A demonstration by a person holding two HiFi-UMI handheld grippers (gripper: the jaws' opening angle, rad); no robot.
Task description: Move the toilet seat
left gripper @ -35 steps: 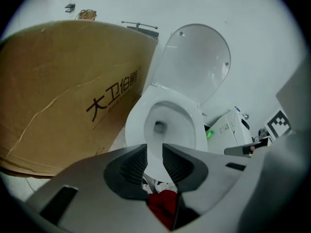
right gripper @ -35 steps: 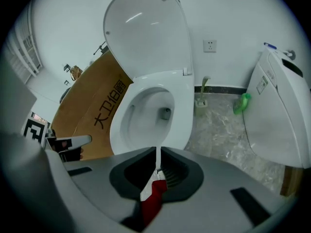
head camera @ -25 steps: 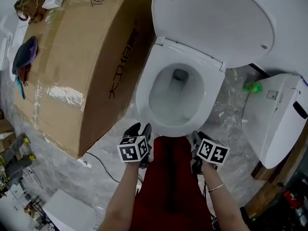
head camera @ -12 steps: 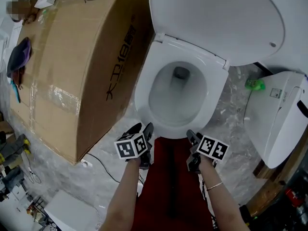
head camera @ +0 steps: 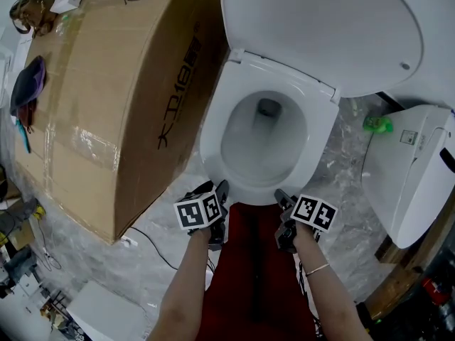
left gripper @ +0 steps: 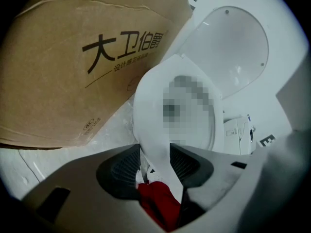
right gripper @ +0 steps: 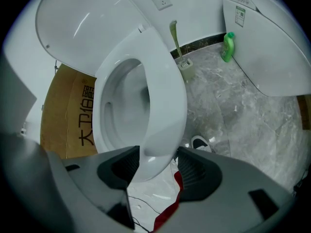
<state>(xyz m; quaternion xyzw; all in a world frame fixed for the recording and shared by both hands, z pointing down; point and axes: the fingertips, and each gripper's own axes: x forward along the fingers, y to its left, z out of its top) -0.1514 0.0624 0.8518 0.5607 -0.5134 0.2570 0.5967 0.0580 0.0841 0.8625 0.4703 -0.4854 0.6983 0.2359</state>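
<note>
The white toilet seat [head camera: 213,130] lies flat on the bowl, and the lid [head camera: 320,27] stands raised behind it. My left gripper [head camera: 213,188] is at the seat's front left edge. My right gripper [head camera: 282,196] is at the front right edge. In the left gripper view the seat rim [left gripper: 150,115] runs between the spread jaws of the left gripper [left gripper: 154,161], with the pads not pressing on it. In the right gripper view the seat's front edge [right gripper: 165,106] hangs between the wide jaws of the right gripper [right gripper: 158,166], loose of both pads.
A big cardboard box [head camera: 106,84] stands close on the toilet's left. Another white toilet unit [head camera: 409,176] lies at the right, with a green bottle [head camera: 374,125] and a toilet brush [right gripper: 181,57] by the wall. The person's red garment [head camera: 249,275] fills the space below the grippers.
Both grippers stay at the seat's front edge, shifted only slightly. The seat rests on the bowl throughout.
</note>
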